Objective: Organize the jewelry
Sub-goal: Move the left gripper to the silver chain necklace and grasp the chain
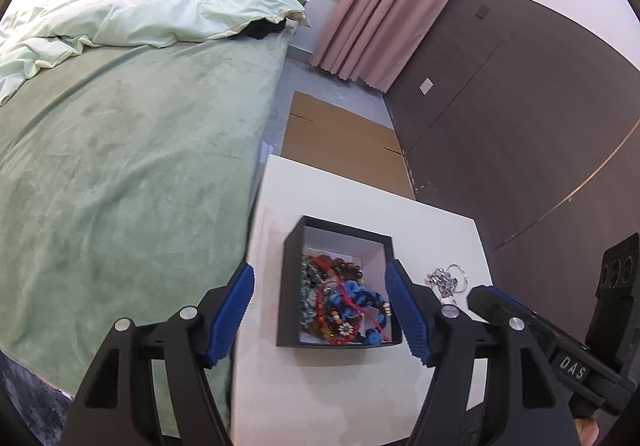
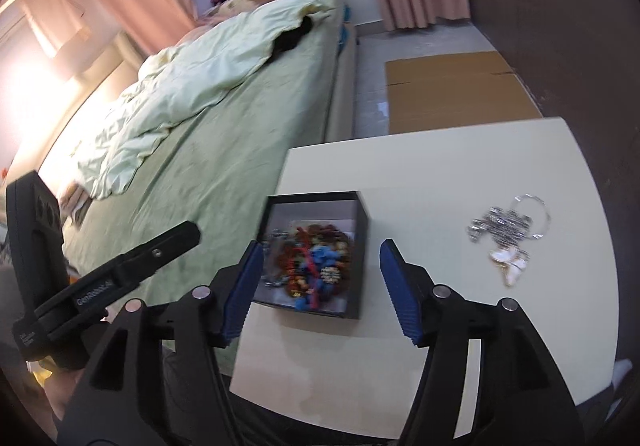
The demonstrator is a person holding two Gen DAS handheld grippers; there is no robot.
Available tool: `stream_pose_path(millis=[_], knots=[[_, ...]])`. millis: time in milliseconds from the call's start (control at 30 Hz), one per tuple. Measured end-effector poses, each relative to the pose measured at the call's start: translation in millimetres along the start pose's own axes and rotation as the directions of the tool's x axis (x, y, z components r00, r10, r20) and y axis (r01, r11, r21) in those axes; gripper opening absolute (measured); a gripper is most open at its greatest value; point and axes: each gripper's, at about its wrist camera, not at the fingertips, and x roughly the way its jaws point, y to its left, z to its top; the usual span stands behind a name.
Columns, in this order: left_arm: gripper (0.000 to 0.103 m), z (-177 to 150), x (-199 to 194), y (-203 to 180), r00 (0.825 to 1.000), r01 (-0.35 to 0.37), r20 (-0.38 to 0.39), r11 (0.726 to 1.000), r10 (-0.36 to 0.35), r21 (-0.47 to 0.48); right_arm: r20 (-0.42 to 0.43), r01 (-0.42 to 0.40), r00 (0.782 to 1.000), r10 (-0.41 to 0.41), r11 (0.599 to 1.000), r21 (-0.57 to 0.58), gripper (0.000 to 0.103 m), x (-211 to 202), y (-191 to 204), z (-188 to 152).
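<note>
While both sets of jaws are standing wide open and gripping nothing, I am holding the left gripper (image 1: pixel 320 306) and right gripper (image 2: pixel 320 278) over the black box (image 1: pixel 294 278) of beaded bracelets (image 1: pixel 344 302) near the white table's (image 2: pixel 440 165) bed-side edge; silver jewelry (image 2: pixel 506 228) is lying loose toward the wall-side edge.

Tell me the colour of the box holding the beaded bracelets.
Black outside, white inside; the box shows best in the left wrist view.
</note>
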Motion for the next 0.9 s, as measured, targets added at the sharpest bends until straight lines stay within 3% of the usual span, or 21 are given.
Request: stream_pose_path(millis=[500, 900], knots=[[0.067, -16, 30, -70, 0.996, 0.07, -0.059, 0.993, -0.064, 0.097, 0.047, 0.049, 0.997, -0.061, 0.975, 0.216, 0.061, -54, -111, -18], [0.067, -27, 59, -131, 0.99, 0.108, -0.111, 0.976, -0.088, 0.189, 0.05, 0.069, 0.995, -0.088, 0.951, 0.3, 0.061, -74, -164, -33]])
